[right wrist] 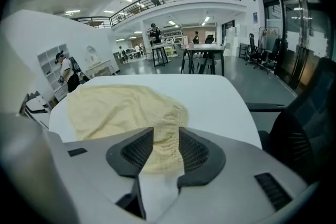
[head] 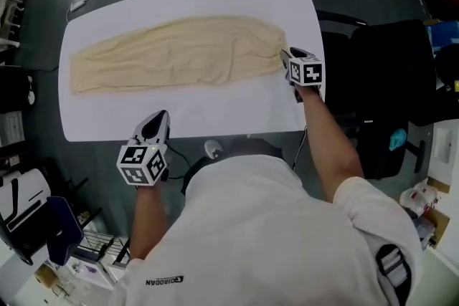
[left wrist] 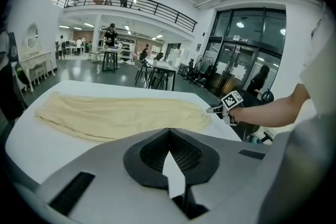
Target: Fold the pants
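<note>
— Along white rounded bench (head: pixel 215 118), lengthwise: pale yellow soft cloth pants (head: pixel 179 54), lying flat, gathered waistband (right wrist: pixel 167 136) at right end.

— Right gripper (head: pixel 287 56)?

— Fingers (right wrist: pixel 137 152) apart, straddling waistband hem, not pinching. Left gripper (head: pixel 159 117) off the cloth near front edge, fingers (left wrist: pixel 149 155) together, empty.

— Handling?

— Probably light and limp, prone to sagging and bunching. Best taken at waistband corners, where thicker.
</note>
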Tool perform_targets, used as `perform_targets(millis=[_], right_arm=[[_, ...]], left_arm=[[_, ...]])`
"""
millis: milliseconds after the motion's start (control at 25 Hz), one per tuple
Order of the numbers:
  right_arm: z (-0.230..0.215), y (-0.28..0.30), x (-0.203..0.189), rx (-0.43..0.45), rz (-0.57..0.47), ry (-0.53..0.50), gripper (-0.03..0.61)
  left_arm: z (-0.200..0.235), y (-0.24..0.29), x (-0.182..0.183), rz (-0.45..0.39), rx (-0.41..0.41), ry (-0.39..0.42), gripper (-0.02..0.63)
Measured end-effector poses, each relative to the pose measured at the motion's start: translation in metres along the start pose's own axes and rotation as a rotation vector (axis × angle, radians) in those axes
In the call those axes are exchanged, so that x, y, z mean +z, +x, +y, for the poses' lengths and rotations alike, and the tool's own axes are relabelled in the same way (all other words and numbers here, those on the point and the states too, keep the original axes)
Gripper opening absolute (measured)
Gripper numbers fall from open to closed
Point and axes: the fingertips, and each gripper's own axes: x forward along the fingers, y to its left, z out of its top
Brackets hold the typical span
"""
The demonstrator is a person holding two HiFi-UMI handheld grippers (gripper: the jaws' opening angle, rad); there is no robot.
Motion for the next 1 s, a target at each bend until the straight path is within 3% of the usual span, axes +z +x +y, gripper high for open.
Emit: perform_targets(millis=[80,360,520,680,1000], right_arm=[[-0.004,0.017,-0.002,0.017,0.037,-0.005,0.196],[-0.019,0.048,-0.007,0.006,0.092,0.056,0.238],[-0.019,0.053,-0.013,-0.060,0.085,0.012,0.245],[-0.011,0.057,-0.016,-0.083,0.071,-0.012,0.164],[-0.012,0.056,-0.013,-0.051,0.078,-0.043,0.082]], left_arm=[[-0.001,0.006,-0.001,0.017,0.015,-0.006,0.023],[-0.013,0.025,-0.001,0.055,0.039,-0.029,0.023],[-0.019,0.034,0.007,0.048,0.047,-0.022,0.023],[-0.030,0.043,0.007,0.054,0.039,-0.019,0.023],[-0.062,0.064,0.022,0.092,-0.018,0.071,0.023]])
